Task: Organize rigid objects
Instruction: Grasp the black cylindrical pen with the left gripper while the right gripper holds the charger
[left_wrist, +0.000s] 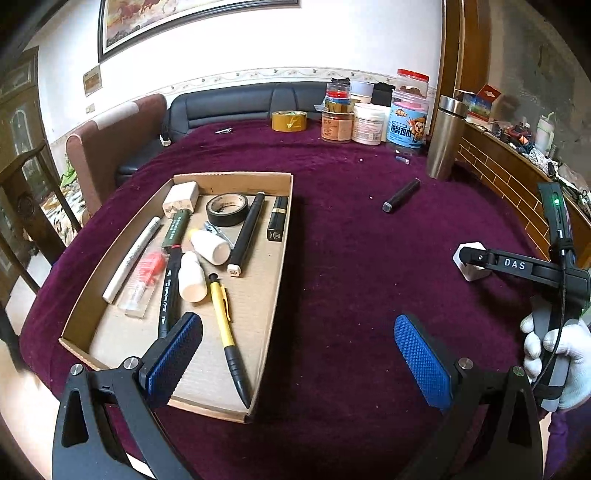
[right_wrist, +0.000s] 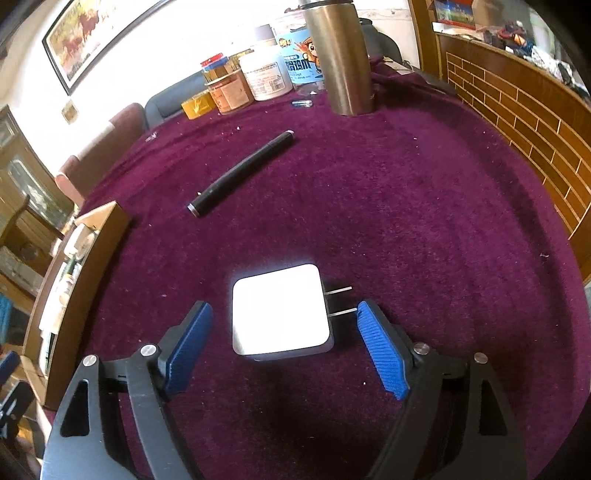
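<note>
white charger (right_wrist: 280, 310) — flat on cloth

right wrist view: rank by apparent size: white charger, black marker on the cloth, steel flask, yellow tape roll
As they look in that view:
1. steel flask, top cropped by the frame
2. white charger, close to the camera, which inflates it
3. black marker, long but thin
4. yellow tape roll, far back, partly hidden

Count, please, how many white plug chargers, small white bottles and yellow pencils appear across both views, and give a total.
White plug chargers: 2 (tray charger, cloth charger)
Small white bottles: 2 (upper bottle, lower bottle), both in the tray
Yellow pencils: 1 (yellow pencil), in the tray
Total: 5
</note>
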